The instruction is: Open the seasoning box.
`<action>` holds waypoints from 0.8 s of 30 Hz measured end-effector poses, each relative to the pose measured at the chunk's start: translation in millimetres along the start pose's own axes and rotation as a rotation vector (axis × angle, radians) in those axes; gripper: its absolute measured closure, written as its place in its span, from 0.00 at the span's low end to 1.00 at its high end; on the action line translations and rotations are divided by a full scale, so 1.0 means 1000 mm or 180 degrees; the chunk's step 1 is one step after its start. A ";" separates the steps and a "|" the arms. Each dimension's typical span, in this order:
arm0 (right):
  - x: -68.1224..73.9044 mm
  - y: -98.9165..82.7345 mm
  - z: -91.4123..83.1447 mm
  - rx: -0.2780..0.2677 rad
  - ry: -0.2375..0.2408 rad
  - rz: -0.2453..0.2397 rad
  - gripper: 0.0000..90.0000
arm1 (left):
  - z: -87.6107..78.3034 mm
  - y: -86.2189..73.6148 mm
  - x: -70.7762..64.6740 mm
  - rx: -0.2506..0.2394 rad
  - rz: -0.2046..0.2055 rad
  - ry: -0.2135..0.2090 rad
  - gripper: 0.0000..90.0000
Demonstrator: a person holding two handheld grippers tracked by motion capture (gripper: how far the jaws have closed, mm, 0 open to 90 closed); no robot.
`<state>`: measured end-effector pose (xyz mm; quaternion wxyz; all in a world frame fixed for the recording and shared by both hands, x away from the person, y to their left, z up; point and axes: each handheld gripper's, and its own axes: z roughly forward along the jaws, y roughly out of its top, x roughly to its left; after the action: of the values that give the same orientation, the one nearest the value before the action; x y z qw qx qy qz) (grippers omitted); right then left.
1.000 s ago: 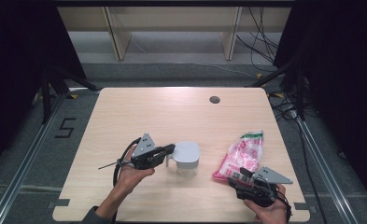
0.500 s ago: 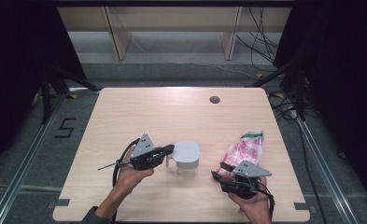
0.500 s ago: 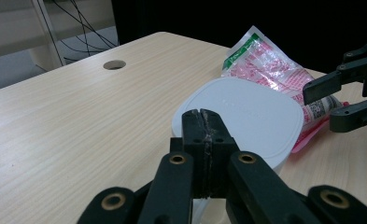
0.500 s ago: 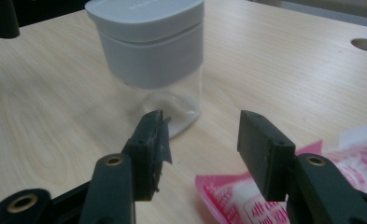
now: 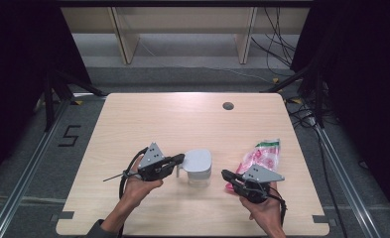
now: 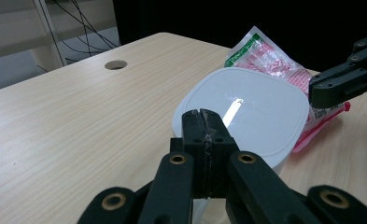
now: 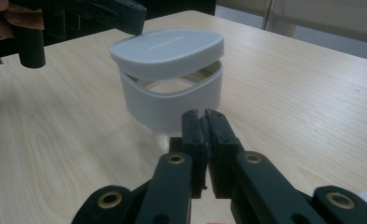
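Table (image 5: pixel 148 114), light wood, cable hole (image 5: pixel 227 105) near far edge, right of centre.

White container (image 5: pixel 198 167) sits near the near edge, roughly mid-width. Its lid (image 7: pixel 167 46) is tilted: in the right gripper view the side toward that camera is lifted clear of the body, gap visible, inside rim showing; the far side of the lid is hidden, can't tell if it rests on the rim.

L gripper (image 5: pixel 178 160), in person's left hand (image 5: pixel 139 186), lies level, tips at the container's left side, at lid edge. In the left gripper view (image 6: pixel 209 130) jaws are pressed together, no gap between pads; tips sit right at the lid rim, but whether anything is pinched between them can't be told, the contact is hidden by the jaws themselves. Right gripper view puts this gripper's tip over the lid's far-left edge.

R gripper (image 5: pixel 226 174), in right hand (image 5: pixel 264 210), near the near-right corner, points left toward the container, tips just short of it, not touching. Its jaws have just been closing; now drawn together in the right gripper view (image 7: pixel 204 122), nothing between them.

Pink-and-green snack bag (image 5: pixel 259 158) lies flat just beyond R gripper, toward the right edge, right of container, apart from it.
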<state>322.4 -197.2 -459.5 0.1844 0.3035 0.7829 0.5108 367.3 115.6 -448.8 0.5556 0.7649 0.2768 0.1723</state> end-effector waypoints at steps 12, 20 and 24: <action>0.009 0.012 0.016 0.0062 0.0088 -0.0071 1.00 | 0.000 0.000 0.000 0.0003 0.0052 0.0043 0.99; 0.012 0.018 0.022 0.0064 0.0135 -0.0082 1.00 | 0.000 -0.001 0.001 0.0005 0.0050 0.0041 0.99; 0.012 0.021 0.025 0.0048 0.0187 -0.0089 1.00 | 0.000 -0.001 0.001 0.0008 0.0049 0.0038 0.99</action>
<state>334.3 -165.6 -450.5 0.1661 0.2788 0.7960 0.5110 367.6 116.6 -449.3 0.5516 0.7666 0.2744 0.1808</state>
